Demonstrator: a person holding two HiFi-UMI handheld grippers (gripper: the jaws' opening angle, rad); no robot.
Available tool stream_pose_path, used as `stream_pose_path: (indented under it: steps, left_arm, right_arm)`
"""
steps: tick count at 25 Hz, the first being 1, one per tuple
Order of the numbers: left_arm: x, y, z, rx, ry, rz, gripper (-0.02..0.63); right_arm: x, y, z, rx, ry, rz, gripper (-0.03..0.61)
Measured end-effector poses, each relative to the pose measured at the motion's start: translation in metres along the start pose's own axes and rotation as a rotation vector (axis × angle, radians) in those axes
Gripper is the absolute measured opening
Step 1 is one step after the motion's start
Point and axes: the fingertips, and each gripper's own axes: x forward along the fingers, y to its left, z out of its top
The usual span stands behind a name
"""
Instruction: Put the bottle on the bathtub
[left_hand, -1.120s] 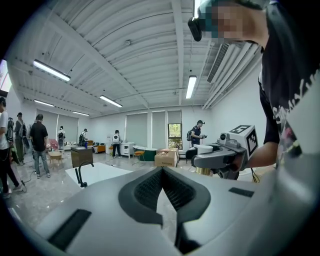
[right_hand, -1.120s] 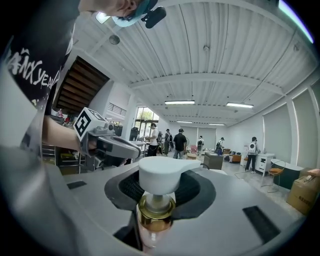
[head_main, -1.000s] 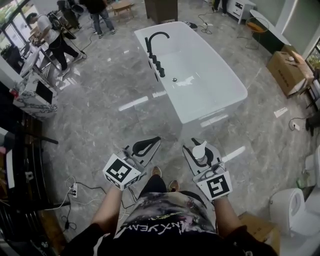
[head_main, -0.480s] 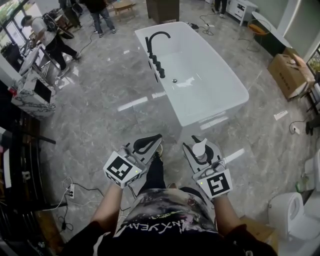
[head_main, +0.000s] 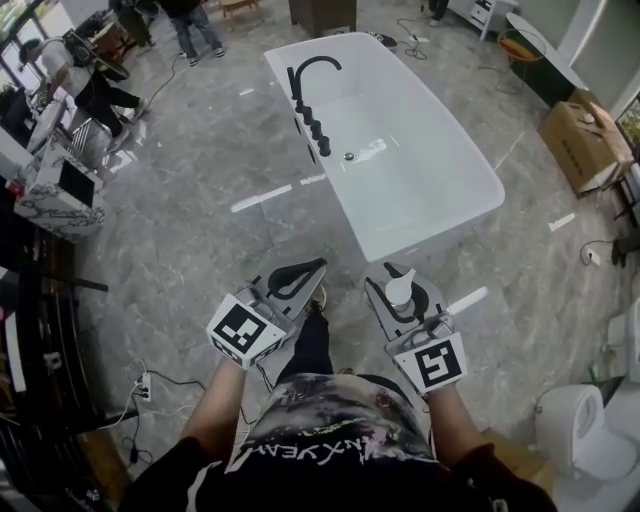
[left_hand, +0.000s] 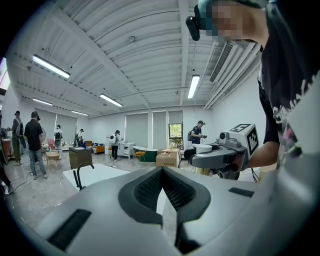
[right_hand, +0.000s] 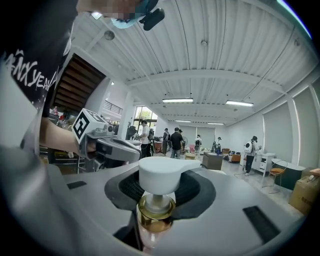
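A white free-standing bathtub (head_main: 420, 190) with a black faucet (head_main: 308, 80) on its left rim stands on the grey floor ahead of me. My right gripper (head_main: 392, 275) is shut on a pump bottle (head_main: 399, 293) with a white pump head and a gold collar, held upright at waist height, short of the tub's near end. In the right gripper view the bottle (right_hand: 156, 212) fills the gap between the pads of the right gripper (right_hand: 165, 187). My left gripper (head_main: 316, 267) is shut with nothing in it, level with the right one. In the left gripper view the left gripper (left_hand: 162, 174) points toward the bathtub (left_hand: 102, 175).
A toilet (head_main: 585, 420) stands at the lower right, with a cardboard box (head_main: 515, 455) near it and another cardboard box (head_main: 580, 140) at the right. A dark counter (head_main: 40, 300) lines the left side. A power strip with cables (head_main: 148, 380) lies on the floor. Several people (head_main: 85, 75) stand at the far left.
The bathtub has come a little nearer as the person steps forward. Both grippers stay level in front of the body, the bottle still in the right one.
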Motion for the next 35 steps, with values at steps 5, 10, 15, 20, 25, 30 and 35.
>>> stream_pose_path:
  steps: [5, 10, 15, 20, 25, 30, 35]
  left_arm:
    - [0.026, 0.049, -0.004, -0.016, 0.006, -0.020, 0.011]
    - [0.047, 0.105, -0.010, -0.038, 0.015, -0.035, 0.011]
    - [0.070, 0.158, -0.008, -0.061, 0.015, -0.056, 0.011]
    - [0.092, 0.209, -0.008, -0.084, 0.015, -0.081, 0.011]
    - [0.114, 0.252, -0.011, -0.101, 0.014, -0.109, 0.011]
    - [0.132, 0.283, -0.013, -0.113, 0.010, -0.140, 0.011]
    - [0.148, 0.303, -0.012, -0.130, -0.002, -0.157, 0.011]
  right_arm:
    - [0.047, -0.027, -0.004, 0.018, 0.017, -0.015, 0.133]
    - [0.100, -0.051, -0.004, 0.011, 0.036, -0.023, 0.133]
    - [0.149, -0.078, -0.002, 0.015, 0.056, -0.038, 0.133]
    - [0.198, -0.103, -0.001, 0.018, 0.074, -0.052, 0.133]
    - [0.239, -0.123, -0.005, 0.016, 0.100, -0.074, 0.133]
    - [0.270, -0.140, -0.007, 0.027, 0.113, -0.100, 0.133]
    - [0.293, -0.152, -0.012, 0.029, 0.119, -0.109, 0.133]
